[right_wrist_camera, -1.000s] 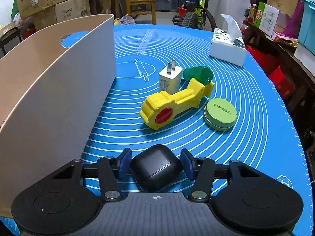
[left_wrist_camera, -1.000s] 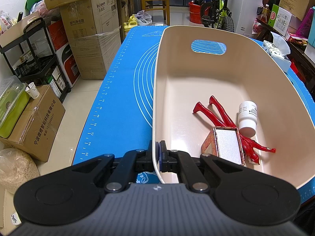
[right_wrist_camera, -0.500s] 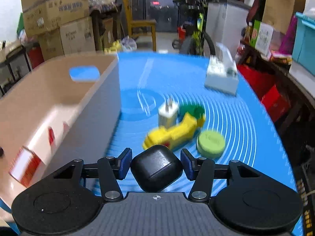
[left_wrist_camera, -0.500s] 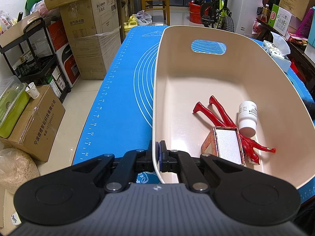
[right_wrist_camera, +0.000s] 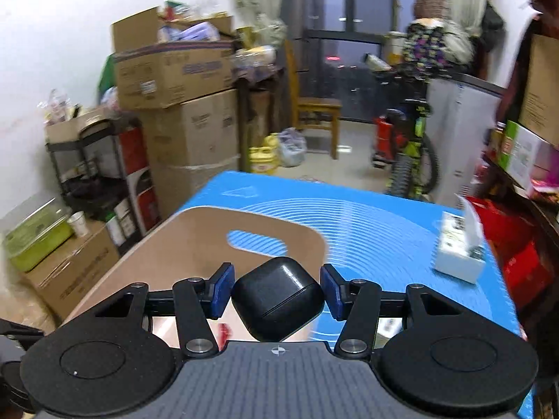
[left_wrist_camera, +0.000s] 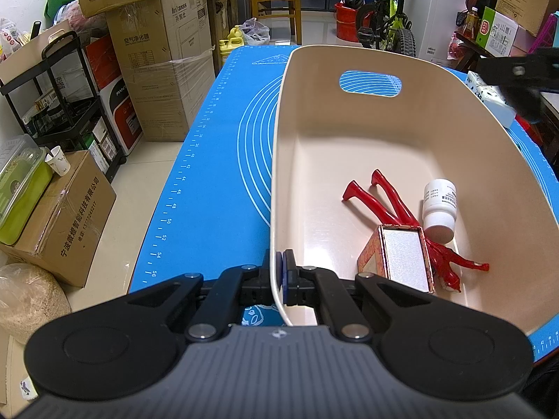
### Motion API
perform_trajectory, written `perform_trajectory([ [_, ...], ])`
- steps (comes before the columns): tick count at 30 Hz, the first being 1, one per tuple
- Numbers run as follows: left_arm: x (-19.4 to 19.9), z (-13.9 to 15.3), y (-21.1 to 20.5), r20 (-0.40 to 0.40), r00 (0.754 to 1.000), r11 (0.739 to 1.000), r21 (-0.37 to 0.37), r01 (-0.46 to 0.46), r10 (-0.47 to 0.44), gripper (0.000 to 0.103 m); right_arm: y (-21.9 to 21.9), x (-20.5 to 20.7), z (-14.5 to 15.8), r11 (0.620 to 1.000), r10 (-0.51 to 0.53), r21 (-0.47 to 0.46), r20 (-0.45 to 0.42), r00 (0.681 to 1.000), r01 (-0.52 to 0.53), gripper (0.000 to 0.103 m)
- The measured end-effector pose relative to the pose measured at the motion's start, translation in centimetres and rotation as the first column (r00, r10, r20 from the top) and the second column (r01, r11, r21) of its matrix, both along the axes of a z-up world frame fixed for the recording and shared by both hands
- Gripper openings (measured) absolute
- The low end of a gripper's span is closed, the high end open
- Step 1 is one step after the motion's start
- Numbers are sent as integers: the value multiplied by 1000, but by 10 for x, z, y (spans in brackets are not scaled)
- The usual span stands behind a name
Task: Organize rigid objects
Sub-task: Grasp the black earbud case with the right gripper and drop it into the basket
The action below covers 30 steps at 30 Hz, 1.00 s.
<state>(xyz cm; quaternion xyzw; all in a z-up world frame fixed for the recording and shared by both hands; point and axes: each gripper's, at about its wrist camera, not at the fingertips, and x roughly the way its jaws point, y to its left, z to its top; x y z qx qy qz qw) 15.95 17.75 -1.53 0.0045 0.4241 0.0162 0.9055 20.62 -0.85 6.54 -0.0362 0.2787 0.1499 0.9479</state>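
Observation:
My left gripper (left_wrist_camera: 280, 277) is shut on the near rim of the beige bin (left_wrist_camera: 279, 160), which stands on the blue mat (left_wrist_camera: 216, 174). Inside the bin lie a red figure (left_wrist_camera: 380, 202), a white bottle (left_wrist_camera: 438, 206) and a small box with a silver face (left_wrist_camera: 405, 258). My right gripper (right_wrist_camera: 277, 291) is shut on a black earbud case (right_wrist_camera: 277, 298) and holds it in the air above the bin's right rim (right_wrist_camera: 244, 214). The right gripper also shows in the left wrist view (left_wrist_camera: 524, 80) at the upper right.
A white tissue box (right_wrist_camera: 459, 248) sits on the mat to the right of the bin. Cardboard boxes (left_wrist_camera: 157, 70) and a black shelf (left_wrist_camera: 59, 104) stand on the floor left of the table. A bicycle (left_wrist_camera: 391, 24) and a chair (left_wrist_camera: 276, 0) are beyond the table's far end.
My right gripper has lifted the black case off the mat and swung left over the bin. My left gripper has kept its hold on the bin's rim.

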Motion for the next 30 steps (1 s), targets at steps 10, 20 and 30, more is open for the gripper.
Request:
perform_trajectory([
  [10,0,0,0,0,1000,1000,0,0,0,5,65,8,-29,986,131,-88,-148,980,-145,58],
  [20,0,0,0,0,1000,1000,0,-1,1,5,85,11,-64,968,141,-155,-316,938,-198,58],
  [30,0,0,-1,0,1000,1000,0,-1,1,5,72,12,-55,978,149,-93,-294,944,-184,69],
])
